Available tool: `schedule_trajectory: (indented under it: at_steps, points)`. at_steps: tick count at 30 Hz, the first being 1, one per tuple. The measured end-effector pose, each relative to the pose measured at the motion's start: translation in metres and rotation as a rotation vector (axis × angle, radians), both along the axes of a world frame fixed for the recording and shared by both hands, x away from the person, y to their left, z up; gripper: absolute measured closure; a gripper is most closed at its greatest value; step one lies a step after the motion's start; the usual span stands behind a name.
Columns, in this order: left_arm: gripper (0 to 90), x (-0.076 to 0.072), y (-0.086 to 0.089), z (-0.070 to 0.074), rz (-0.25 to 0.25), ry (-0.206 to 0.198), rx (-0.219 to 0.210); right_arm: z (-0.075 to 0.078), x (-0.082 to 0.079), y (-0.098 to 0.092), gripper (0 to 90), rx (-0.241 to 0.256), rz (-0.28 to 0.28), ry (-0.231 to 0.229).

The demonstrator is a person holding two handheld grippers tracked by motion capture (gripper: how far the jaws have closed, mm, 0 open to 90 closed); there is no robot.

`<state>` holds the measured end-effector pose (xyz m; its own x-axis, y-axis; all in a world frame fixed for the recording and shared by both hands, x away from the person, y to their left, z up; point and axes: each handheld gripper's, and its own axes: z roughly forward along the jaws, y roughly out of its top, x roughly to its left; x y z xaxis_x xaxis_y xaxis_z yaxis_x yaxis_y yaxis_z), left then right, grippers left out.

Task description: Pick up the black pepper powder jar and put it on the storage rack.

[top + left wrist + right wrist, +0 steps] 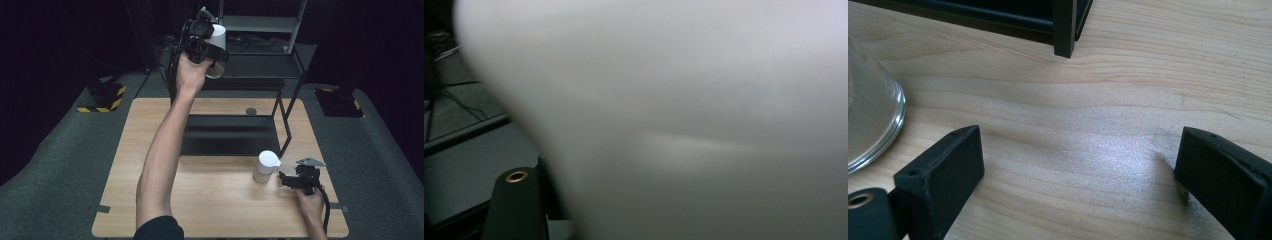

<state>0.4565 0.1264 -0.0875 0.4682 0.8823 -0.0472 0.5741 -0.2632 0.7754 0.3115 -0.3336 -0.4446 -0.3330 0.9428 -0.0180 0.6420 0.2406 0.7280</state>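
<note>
Wooden table (150, 165): front half bare, broad open surface on the left; black shelf rack (235, 130) occupies the rear centre. Two white cups counted. Cup one (216, 42) is raised high over the rack's upper shelf, clamped in the left gripper (202, 42). Cup two (266, 166) stands upright near the right front edge. Right gripper (286, 180) rests just beside it, jaws spread wide over bare wood, grasping nothing.
</note>
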Motion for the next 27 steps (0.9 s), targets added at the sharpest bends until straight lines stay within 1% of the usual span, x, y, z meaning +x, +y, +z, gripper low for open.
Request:
schedule_trajectory:
  at_steps: [5,10,12,13,16,27]
  points:
    - [30.8,0.008,-0.007,-0.001,0.048,0.002,0.011,0.0,0.0,0.0,4.9,-0.001,0.0,0.0]
    - [30.8,0.016,-0.012,-0.005,0.075,0.011,0.029,0.0,0.0,0.0,4.8,-0.001,0.001,0.0]
    - [30.8,0.019,-0.013,-0.006,0.08,0.014,0.028,0.0,0.0,0.0,4.8,-0.001,0.0,0.0]
    - [30.8,0.019,-0.012,-0.007,0.08,0.011,0.024,0.0,0.0,0.0,4.9,-0.001,0.0,0.0]
    - [30.8,0.018,-0.013,-0.008,0.078,0.005,0.031,0.0,0.0,0.0,4.8,-0.001,0.0,0.0]
    - [30.6,0.015,-0.01,-0.011,0.06,-0.01,0.033,0.0,0.0,0.0,4.9,-0.001,0.0,0.0]
